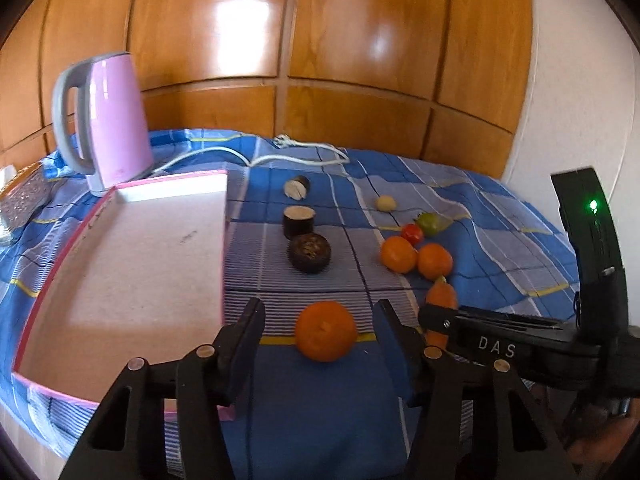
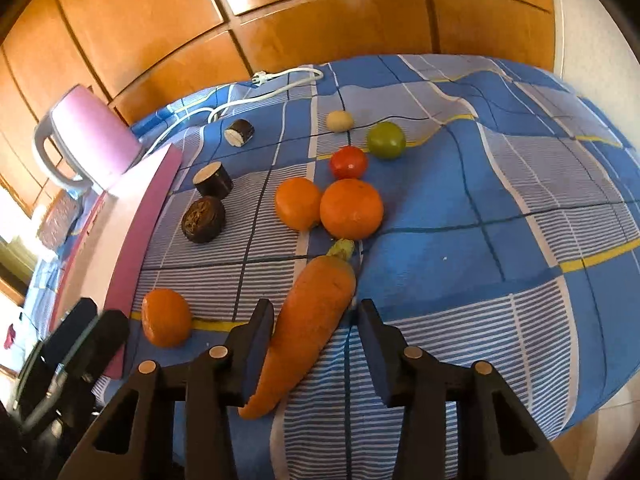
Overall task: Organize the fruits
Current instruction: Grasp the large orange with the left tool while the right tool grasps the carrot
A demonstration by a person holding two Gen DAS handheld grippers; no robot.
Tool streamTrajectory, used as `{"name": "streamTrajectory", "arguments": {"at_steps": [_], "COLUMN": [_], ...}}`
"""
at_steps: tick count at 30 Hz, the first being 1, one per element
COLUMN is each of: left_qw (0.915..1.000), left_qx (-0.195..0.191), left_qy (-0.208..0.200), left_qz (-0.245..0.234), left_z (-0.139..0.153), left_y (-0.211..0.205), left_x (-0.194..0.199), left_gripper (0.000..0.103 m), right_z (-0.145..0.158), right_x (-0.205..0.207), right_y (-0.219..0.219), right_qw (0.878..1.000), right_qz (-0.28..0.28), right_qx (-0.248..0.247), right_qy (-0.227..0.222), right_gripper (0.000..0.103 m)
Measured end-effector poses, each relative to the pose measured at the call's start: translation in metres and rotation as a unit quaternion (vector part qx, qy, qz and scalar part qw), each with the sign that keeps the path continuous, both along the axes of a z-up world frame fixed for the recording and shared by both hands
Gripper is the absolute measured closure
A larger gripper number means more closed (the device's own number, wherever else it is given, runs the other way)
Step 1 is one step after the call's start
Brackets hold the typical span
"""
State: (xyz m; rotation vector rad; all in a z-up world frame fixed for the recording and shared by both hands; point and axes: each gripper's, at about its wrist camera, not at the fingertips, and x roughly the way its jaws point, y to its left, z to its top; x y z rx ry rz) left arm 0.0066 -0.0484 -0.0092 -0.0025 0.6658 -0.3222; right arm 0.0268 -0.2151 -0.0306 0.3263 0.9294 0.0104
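Observation:
A lone orange (image 1: 326, 331) (image 2: 166, 318) lies on the blue checked cloth between the fingers of my left gripper (image 1: 320, 308), with a gap on each side; that gripper is open. An orange carrot (image 2: 308, 328) (image 1: 442, 294) lies slantwise between the fingers of my right gripper (image 2: 316, 308). Its left finger (image 2: 260, 328) is against the carrot and the right one stands just off it, so it is open. Two more oranges (image 2: 298, 208) (image 2: 352, 208), a red tomato (image 2: 349, 162) and a green fruit (image 2: 386, 140) cluster behind the carrot.
A shallow pink-rimmed tray (image 1: 224, 240) sits left of the orange. Three dark round pieces (image 1: 309, 253) (image 1: 298, 222) (image 1: 297, 189) line its right side. A small pale ball (image 1: 386, 203), a pink kettle (image 1: 108, 120) and its white cable (image 1: 280, 156) stand farther back, before a wooden wall.

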Motion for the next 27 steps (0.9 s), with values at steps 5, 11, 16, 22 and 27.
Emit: {"name": "streamTrajectory", "arguments": {"at_steps": [5,11,16,22,27], "left_qw": [0.9996,0.9982,0.9973,0.9971,0.9977], "left_qx": [0.006,0.011,0.047,0.055,0.047], "left_qy": [0.026,0.058,0.055,0.051,0.049], "left_qz": [-0.012,-0.002,0.004,0.006,0.008], "left_z": [-0.008,-0.020,-0.028,-0.030,-0.028], "left_y": [-0.007,-0.010,-0.020,-0.020,-0.017], "left_x": [0.010,0.026,0.026,0.026,0.024], "left_gripper": [0.058,0.057,0.052,0.064,0.065], "right_z": [0.001,0.005,0.000,-0.001,-0.001], "right_x": [-0.001,0.000,0.002,0.004,0.006], "right_y": [0.003,0.006,-0.006,-0.006,0.005], "right_qw": [1.000,0.999,1.000,1.000,1.000], "right_qz": [0.002,0.001,-0.011,-0.014,0.002], "right_qx": [-0.009,-0.029,0.020,0.022,-0.023], "right_qy": [0.000,-0.014,-0.002,-0.003,-0.004], "right_gripper": [0.060,0.064,0.062,0.060,0.061]}}
